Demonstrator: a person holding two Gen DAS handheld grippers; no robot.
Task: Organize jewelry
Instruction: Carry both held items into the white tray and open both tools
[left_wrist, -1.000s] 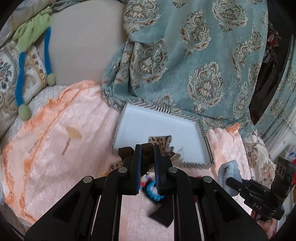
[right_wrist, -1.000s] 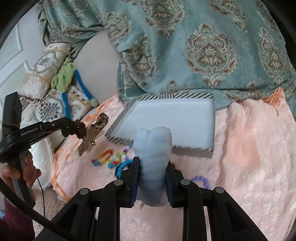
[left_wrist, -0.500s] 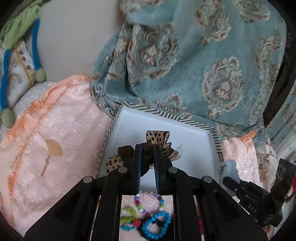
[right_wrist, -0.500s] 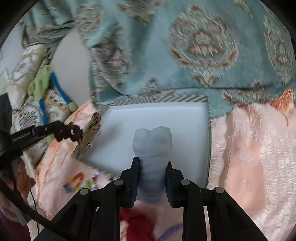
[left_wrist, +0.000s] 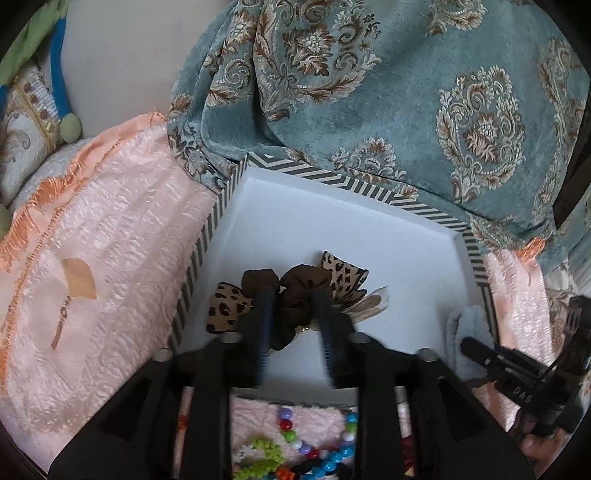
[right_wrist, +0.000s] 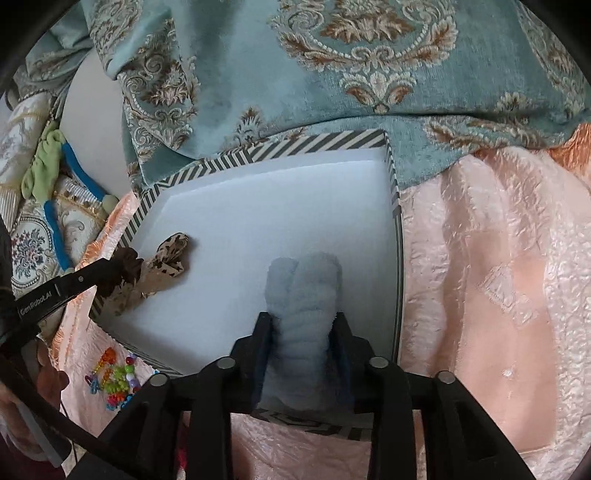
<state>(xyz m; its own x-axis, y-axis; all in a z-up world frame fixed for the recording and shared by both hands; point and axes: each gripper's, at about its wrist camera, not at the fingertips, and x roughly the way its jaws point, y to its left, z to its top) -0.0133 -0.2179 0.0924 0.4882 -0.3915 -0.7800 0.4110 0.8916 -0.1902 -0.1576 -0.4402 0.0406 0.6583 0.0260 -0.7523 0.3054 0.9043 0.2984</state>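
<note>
Judging from how things lay, the task was reckoned to be at an early-to-middle stage: two hair pieces had been brought over the white striped-edged tray, but neither could be counted as put down. The left gripper was seen with its jaws spread somewhat wider than the brown scrunchie with leopard-print bow lying between them, low over the tray floor at about 6 o'clock in the left wrist view; whether the piece was resting loose or lightly pinched could not be told, the fingers being blurred. The right gripper was clamped on a pale blue fluffy scrunchie, held over the tray's near edge at 6 o'clock in the right wrist view, not yet let go. Left outside the tray, on the pink quilted cover, were the coloured bead bracelets, seen at 6 o'clock below the left gripper and at 8 o'clock in the right wrist view. These were judged to remain to be gathered, so that most of the sorting was thought to be undone.
</note>
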